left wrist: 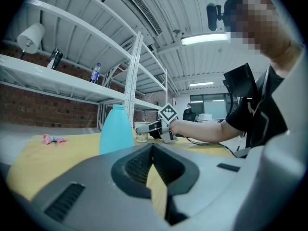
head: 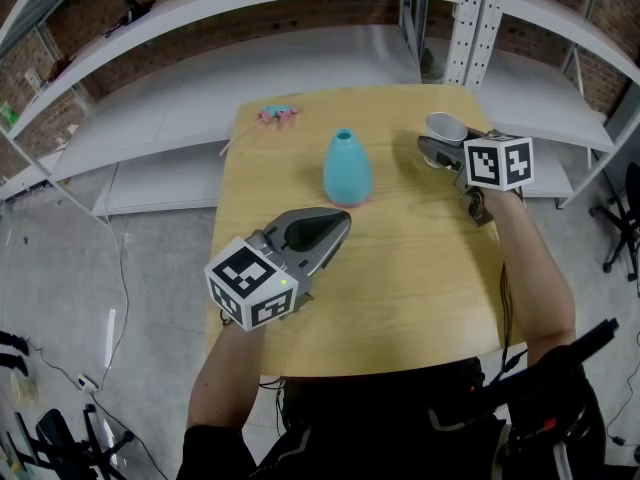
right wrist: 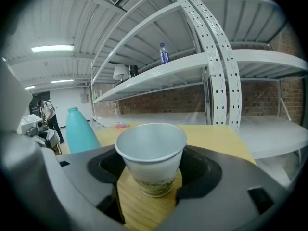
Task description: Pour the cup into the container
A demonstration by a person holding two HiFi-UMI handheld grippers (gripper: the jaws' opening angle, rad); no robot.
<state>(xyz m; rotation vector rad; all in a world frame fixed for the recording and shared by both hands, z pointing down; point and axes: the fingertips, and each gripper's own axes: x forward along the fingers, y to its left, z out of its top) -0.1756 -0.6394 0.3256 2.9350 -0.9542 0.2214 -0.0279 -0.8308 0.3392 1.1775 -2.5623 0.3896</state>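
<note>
Nearest, the left gripper (head: 338,226) was over the middle of the light wooden table (head: 400,298), its claw together and empty. Just beyond it stood the turquoise bottle-shaped plastic container (head: 347,168). Near the far right corner, the right gripper (head: 436,148) was clamped on the upright white paper cup (head: 447,126). A small pink object (head: 278,116) lay at the far left corner.

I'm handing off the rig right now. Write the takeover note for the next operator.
Left gripper: shut, empty, low over the near side of the table.
Right gripper: looks shut on the cup, upright at the far right.
Blue container: upright mid-table, left of the cup, apart from both grippers.
Done: cup grasped.
Left: carry the cup over the container and pour.
</note>
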